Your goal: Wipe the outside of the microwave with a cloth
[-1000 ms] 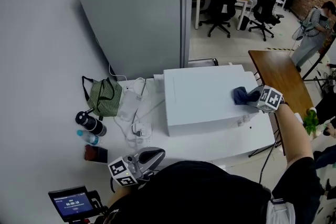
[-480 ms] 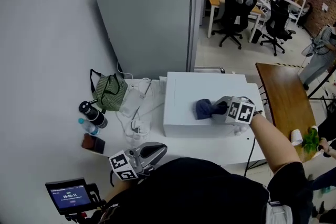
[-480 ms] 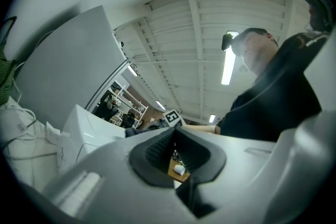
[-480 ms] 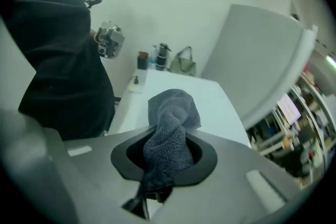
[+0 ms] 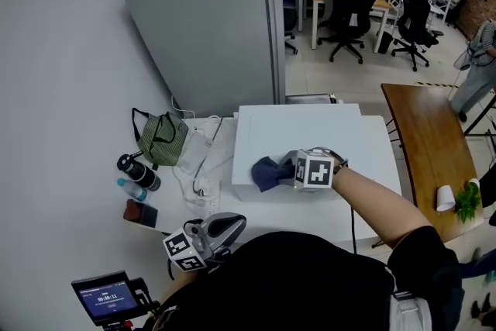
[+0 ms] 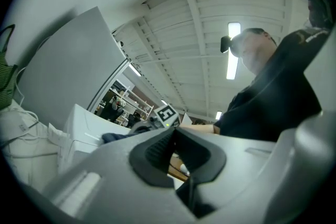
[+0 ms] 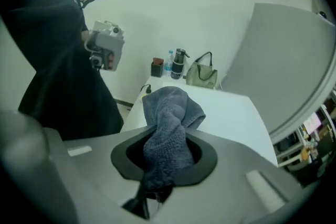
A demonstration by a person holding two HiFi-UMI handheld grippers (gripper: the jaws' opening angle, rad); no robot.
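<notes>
Jaws pressed together with nothing between them are shown on the left gripper, which is held idle close to the body at the lower left of the head view. Further out, the right gripper is clamped on a dark blue cloth, whose bunched free end is laid on the flat white top of the microwave, at its front left corner. A second ago the cloth was at the right end of that top, and half a second ago near the middle of the front edge, so a single stroke has been drawn across the front strip from right to left of the frame. By that judgement the front strip is now covered, while the back of the top and the side and front faces are probably still to be wiped. Left of the microwave, on the white table, a tangle of white cables, a dark flask and a green bag are seen, none touched by the cloth. Beyond, a tall grey refrigerator is stood at the upper middle, and office chairs are seen at the upper right.
</notes>
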